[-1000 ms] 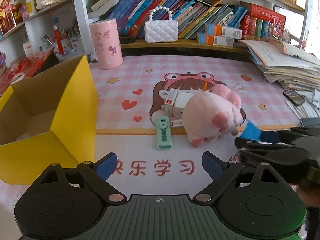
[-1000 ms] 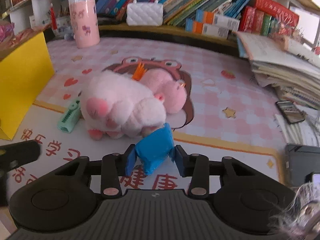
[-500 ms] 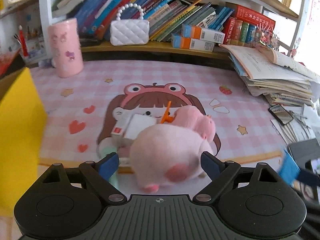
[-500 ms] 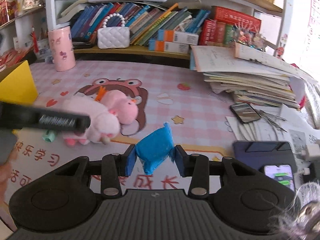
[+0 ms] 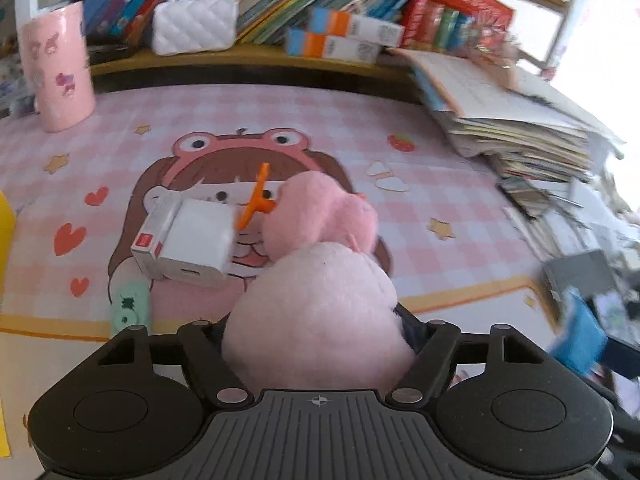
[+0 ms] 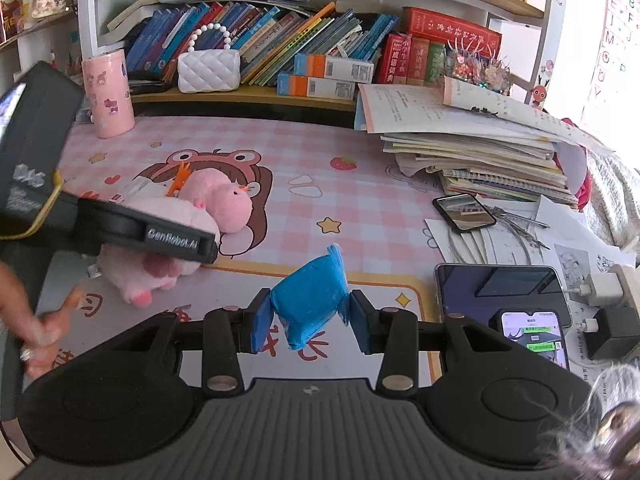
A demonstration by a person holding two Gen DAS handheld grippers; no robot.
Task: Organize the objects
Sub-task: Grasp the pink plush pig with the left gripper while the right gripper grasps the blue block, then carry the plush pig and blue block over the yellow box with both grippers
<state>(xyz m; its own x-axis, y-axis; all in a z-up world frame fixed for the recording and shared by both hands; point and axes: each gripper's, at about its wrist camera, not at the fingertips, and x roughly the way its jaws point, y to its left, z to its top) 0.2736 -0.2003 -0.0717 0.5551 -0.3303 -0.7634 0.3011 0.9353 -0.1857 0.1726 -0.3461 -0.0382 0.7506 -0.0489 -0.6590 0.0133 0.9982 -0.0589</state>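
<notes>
A: Change since a second ago: the left gripper has come forward from over the white margin of the mat, and its jaws have narrowed from wide open to pressing the pale pink plush pig at lower centre of its frame.

B: Right side?

A: The right gripper is as before, closed on the blue packet, lower centre, held above the mat.

B: Other items?

A: A white box at centre left, a darker pink plush touching the pig, an orange clip between them, and a green clip at lower left.
</notes>
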